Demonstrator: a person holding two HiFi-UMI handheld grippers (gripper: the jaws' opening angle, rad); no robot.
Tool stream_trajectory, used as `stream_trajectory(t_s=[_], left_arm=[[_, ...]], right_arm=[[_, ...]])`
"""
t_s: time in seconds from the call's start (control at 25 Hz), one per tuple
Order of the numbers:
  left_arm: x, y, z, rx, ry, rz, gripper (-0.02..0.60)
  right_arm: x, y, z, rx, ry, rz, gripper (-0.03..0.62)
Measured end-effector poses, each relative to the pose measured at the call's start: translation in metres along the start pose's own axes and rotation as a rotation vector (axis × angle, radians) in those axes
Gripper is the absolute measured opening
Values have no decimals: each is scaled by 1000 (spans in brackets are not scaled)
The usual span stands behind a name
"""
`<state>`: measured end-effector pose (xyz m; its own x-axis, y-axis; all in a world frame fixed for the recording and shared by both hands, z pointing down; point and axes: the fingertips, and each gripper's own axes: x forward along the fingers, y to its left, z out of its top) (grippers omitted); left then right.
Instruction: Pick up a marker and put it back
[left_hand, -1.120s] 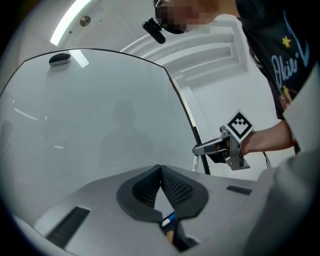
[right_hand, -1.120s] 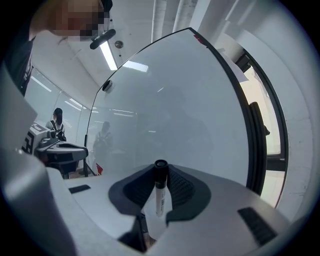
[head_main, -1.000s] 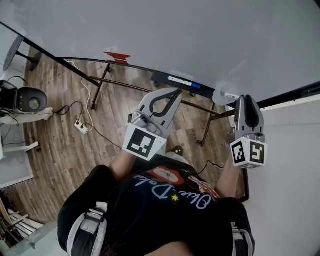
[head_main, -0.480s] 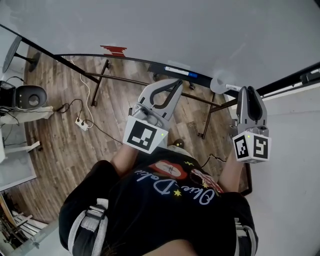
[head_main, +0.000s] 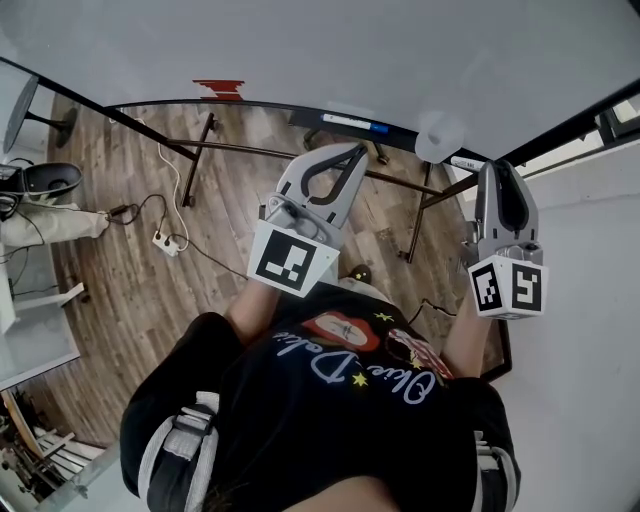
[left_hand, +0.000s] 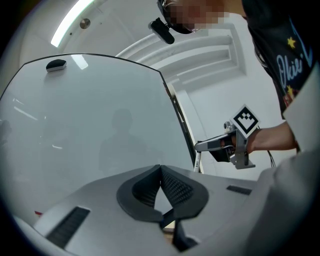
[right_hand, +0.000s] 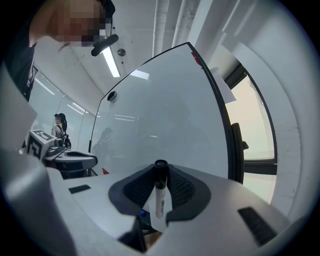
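Note:
A white marker with a black cap (right_hand: 160, 192) stands upright between the jaws of my right gripper (right_hand: 160, 186), which is shut on it. In the head view the right gripper (head_main: 497, 170) is close to the whiteboard's (head_main: 300, 50) lower right corner, and the marker (head_main: 465, 163) sticks out to its left. The left gripper view also shows that marker (left_hand: 197, 161) hanging from the right gripper (left_hand: 201, 146). My left gripper (head_main: 355, 152) is shut with nothing in it, its tips touching (left_hand: 160, 168), and it points at the whiteboard (left_hand: 90, 115).
A tray along the board's lower edge holds a blue-capped marker (head_main: 350, 122). A round white disc (head_main: 440, 135) sits on the board near the right gripper, a red item (head_main: 218, 88) further left. Stand legs (head_main: 200, 150), cables and a power strip (head_main: 160, 240) are on the wooden floor.
Both grippers have risen slightly toward the whiteboard's lower edge. The right gripper still holds the marker, and the left stays shut.

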<state>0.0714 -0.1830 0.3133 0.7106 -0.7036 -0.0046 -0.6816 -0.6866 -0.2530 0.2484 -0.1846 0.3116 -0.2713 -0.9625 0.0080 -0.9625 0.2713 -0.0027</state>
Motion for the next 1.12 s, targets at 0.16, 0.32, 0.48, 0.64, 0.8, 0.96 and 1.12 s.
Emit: stream_trajectory(t_s=[0.16, 0.32, 0.48, 0.64, 0.8, 0.96, 1.12], left_arm=[[-2, -8, 3, 6, -3, 0, 3], [-4, -14, 3, 13, -1, 1, 3], [-2, -17, 8, 27, -6, -3, 3], [-3, -19, 13, 24, -14, 2, 3], [-3, -22, 13, -23, -8, 15, 3], [-3, -22, 11, -35, 0, 18, 3], [-4, -26, 12, -22, 1, 11, 3]], right_arm=[[-9, 1, 1, 3, -9, 12, 72], [-19, 5, 2, 7, -13, 26, 72], [-29, 8, 8, -2, -18, 44, 72], [-37, 10, 11, 3, -24, 52, 72], [-43, 10, 11, 14, -27, 52, 72], [-45, 11, 12, 14, -32, 55, 72], [-50, 11, 12, 14, -37, 51, 72]])
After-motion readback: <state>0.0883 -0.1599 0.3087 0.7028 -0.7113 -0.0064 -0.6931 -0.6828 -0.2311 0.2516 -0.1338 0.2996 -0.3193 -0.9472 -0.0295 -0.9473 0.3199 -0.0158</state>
